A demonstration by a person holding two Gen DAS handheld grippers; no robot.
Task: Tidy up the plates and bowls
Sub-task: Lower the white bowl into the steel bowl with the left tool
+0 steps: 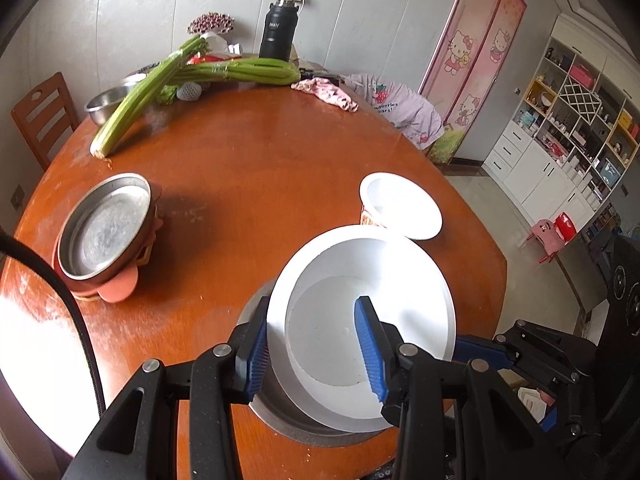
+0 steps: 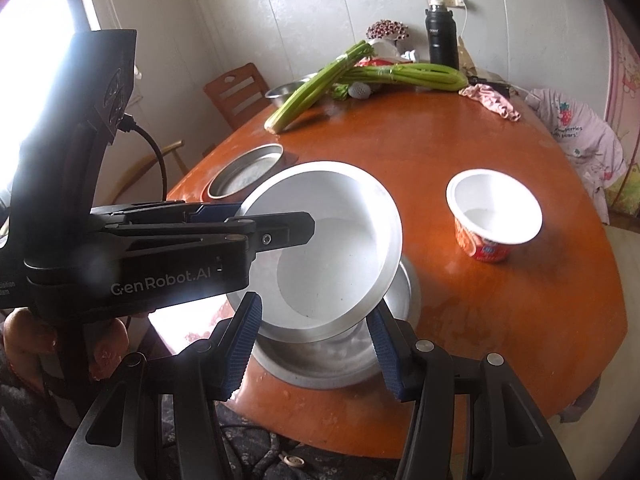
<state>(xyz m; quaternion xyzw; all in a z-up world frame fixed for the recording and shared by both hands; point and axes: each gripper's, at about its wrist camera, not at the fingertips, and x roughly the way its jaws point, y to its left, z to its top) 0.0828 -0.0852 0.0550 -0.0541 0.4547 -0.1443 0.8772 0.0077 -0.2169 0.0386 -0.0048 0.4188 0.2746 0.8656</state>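
Steel plate (image 1: 360, 320) held tilted by left tongs (image 1: 316, 348), blue fingers (image 1: 370, 350) clamping its rim, one inside, one outside. It hangs just above a second steel plate (image 2: 336, 360) on the orange desk (image 1: 248, 184). Right tongs (image 2: 316, 344) wide open around the plate's near edge, gripping nothing. Paper bowl (image 2: 494, 210) beyond, right of plate.

Home dining room, round wooden table (image 1: 256, 168), celery (image 1: 240, 70), display shelves (image 1: 568, 120)
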